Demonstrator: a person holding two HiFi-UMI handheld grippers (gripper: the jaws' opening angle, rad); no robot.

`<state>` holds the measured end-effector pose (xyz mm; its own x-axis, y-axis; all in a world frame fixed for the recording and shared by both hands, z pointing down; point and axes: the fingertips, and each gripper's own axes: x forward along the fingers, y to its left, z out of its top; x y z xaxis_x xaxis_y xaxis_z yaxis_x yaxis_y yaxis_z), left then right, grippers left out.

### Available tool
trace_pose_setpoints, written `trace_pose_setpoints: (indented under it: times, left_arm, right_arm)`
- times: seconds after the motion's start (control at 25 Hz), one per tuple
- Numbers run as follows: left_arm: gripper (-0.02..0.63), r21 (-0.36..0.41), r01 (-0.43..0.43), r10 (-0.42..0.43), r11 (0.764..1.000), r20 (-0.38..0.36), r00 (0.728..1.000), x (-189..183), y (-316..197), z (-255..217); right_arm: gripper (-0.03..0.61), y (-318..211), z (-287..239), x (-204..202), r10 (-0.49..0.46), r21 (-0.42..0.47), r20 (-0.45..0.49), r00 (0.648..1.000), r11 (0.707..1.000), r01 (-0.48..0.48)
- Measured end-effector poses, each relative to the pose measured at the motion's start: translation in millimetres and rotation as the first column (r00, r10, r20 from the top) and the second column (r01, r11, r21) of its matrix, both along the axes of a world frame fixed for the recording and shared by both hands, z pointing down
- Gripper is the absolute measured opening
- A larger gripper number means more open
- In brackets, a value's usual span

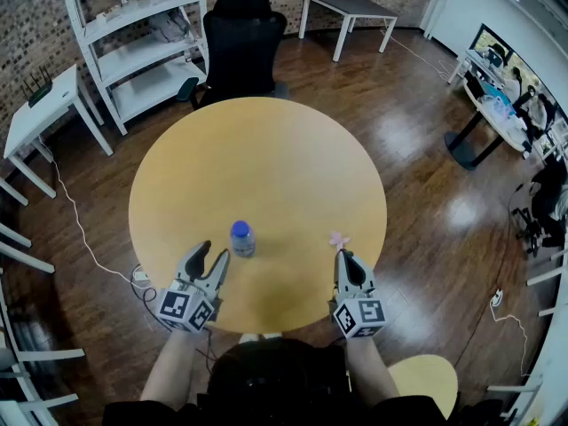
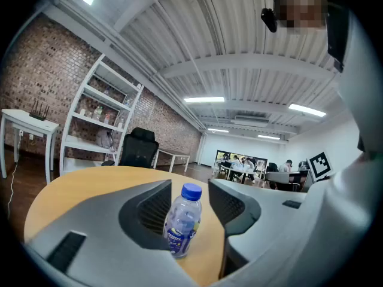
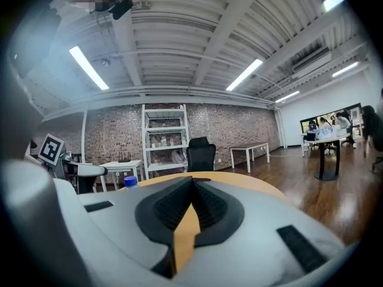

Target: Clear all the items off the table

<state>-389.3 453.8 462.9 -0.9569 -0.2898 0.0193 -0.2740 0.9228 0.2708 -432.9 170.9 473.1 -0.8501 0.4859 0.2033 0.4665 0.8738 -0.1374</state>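
A small clear bottle (image 1: 242, 239) with a blue cap stands upright on the worktop (image 1: 266, 158), just ahead of the left tongs (image 1: 214, 254), jaws apart, untouched; the right tongs (image 1: 343, 256) are together, empty.

grey left gripper (image 1: 216, 249), right gripper (image 1: 343, 255), marker cubes (image 1: 188, 308)

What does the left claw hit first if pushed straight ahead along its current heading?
The water bottle: it stands upright on the table, in line with the left claw, whose jaws are apart and not touching it. Depth is hard to judge.
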Motion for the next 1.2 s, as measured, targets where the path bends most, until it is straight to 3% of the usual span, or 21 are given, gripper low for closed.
trace_pose_setpoints:
  times: [0.08,0.12,0.36,0.56,0.96,1.2]
  left_arm:
    - [0.283,-0.038,-0.016,0.016,0.999,-0.014,1.0,-17,-5,8]
    - [0.303,-0.055,-0.021,0.019,0.998,-0.02,1.0,-25,-6,13]
    - [0.33,-0.113,-0.033,0.023,0.993,-0.081,0.996,-65,-10,53]
    - [0.419,-0.138,-0.077,0.057,0.987,-0.143,0.988,-79,-26,89]
    - [0.413,-0.155,-0.085,0.055,0.984,-0.187,0.981,-103,-34,122]
    - [0.383,-0.115,-0.112,0.086,0.987,-0.208,0.974,-95,-33,126]
  right_arm:
    - [0.004,0,9,-3,0.001,0.011,-0.011,1.0,1.0,-0.001]
    - [0.003,0,14,-4,0.0,0.016,-0.017,1.0,1.0,0.0]
    - [0.003,11,44,-2,-0.026,0.043,-0.09,0.996,0.999,0.03]
    - [0.005,17,73,14,-0.043,0.054,-0.15,0.988,0.997,0.052]
    - [0.003,3,102,20,0.008,0.067,-0.211,0.978,0.998,0.007]
    - [0.004,4,96,18,0.021,0.075,-0.182,0.983,0.997,-0.008]
